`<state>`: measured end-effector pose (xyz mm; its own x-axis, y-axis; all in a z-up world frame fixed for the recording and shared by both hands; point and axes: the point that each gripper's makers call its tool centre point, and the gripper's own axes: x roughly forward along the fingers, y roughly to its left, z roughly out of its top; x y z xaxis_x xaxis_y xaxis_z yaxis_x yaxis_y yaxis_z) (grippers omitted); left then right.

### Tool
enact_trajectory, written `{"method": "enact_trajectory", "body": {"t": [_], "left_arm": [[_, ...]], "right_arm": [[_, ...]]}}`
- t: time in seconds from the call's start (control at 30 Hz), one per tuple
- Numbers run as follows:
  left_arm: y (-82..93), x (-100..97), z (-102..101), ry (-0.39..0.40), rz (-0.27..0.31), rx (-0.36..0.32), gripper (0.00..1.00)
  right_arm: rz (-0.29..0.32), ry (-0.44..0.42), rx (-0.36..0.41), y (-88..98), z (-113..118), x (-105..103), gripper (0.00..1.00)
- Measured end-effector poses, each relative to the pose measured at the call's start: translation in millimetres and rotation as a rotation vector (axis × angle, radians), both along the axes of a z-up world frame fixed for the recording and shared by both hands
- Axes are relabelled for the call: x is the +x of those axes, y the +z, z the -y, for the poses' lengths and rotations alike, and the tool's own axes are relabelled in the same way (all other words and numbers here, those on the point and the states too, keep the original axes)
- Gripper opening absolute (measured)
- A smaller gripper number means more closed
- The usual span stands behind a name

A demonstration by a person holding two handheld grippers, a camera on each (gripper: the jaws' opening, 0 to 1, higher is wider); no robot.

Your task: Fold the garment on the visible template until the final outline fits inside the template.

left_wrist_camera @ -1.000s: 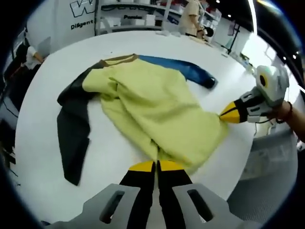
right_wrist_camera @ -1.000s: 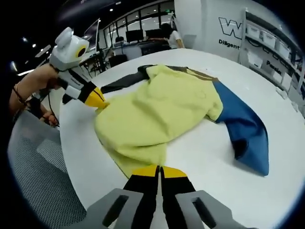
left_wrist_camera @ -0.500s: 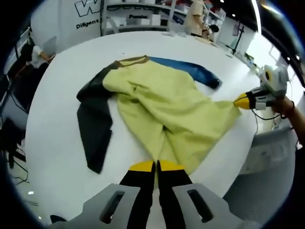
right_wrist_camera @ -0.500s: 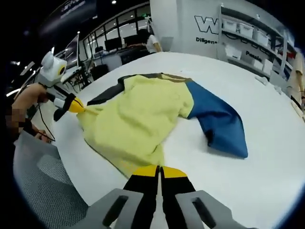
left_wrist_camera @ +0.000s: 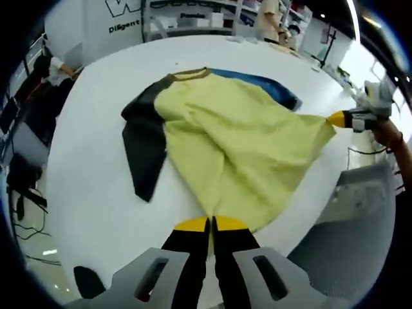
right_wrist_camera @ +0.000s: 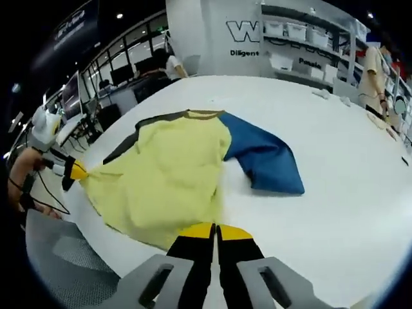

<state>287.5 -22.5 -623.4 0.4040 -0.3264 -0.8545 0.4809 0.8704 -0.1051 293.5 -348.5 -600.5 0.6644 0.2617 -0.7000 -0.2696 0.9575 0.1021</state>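
Observation:
A yellow garment point(left_wrist_camera: 238, 138) with one black sleeve point(left_wrist_camera: 145, 145) and one blue sleeve point(left_wrist_camera: 270, 87) lies spread on a white table point(left_wrist_camera: 90, 193). My left gripper point(left_wrist_camera: 211, 225) is shut on the yellow hem at one bottom corner. It appears again as the left gripper point(right_wrist_camera: 76, 170) at the left of the right gripper view, pinching that corner. My right gripper point(right_wrist_camera: 214, 230) is shut on the hem of the garment point(right_wrist_camera: 161, 180) at the other corner; it shows as the right gripper point(left_wrist_camera: 335, 118) at the right of the left gripper view. The blue sleeve point(right_wrist_camera: 264, 158) lies folded beside the body.
The white table point(right_wrist_camera: 347, 174) stretches wide beyond the garment. Grey mesh point(right_wrist_camera: 71, 264) sits below its near edge. Shelving with boxes point(right_wrist_camera: 302, 61) and a person point(right_wrist_camera: 373, 71) stand behind. A hand point(right_wrist_camera: 22, 177) holds the other gripper.
Both grippers have drawn apart and back, stretching the yellow hem wider and flattening the body. The garment now lies more spread out, the sleeves farther from the cameras.

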Motion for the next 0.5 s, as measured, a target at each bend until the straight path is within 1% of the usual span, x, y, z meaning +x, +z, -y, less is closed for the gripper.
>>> {"method": "enact_trajectory", "body": {"t": [0.07,0.17,0.2,0.23,0.33,0.4,0.47,0.5], "left_arm": [[-2.3,-4.6,-4,0.015,-0.009,-0.003,0.0],[-8.1,-9.4,-10,0.036,-0.022,0.003,0.0],[-10.7,-12.1,-13,0.045,-0.034,0.007,0.0],[-11.7,-13.4,-14,0.048,-0.035,0.009,0.0],[-13.5,-17.1,-18,0.062,-0.044,0.007,0.0],[-14.3,-18.9,-18,0.067,-0.049,0.002,0.0],[-15.6,-22.4,-18,0.059,-0.052,0.004,0.0],[-17.3,-25.4,-18,0.054,-0.06,0.006,0.0]], "right_arm": [[0.003,-0.028,-0.002,1.0,5,-1,0.0],[-0.021,-0.053,-0.001,-2.7,9,-6,0.0],[-0.035,-0.078,0.006,-5.1,12,-8,0.0],[-0.051,-0.081,0.003,-7.8,13,-10,0.0],[-0.112,-0.133,0.003,-16.7,18,-20,0.0],[-0.103,-0.147,0.01,-16.8,17,-20,0.0],[-0.122,-0.143,-0.028,-19.0,18,-26,0.0],[-0.12,-0.129,-0.046,-19.5,17,-27,0.0]]}}
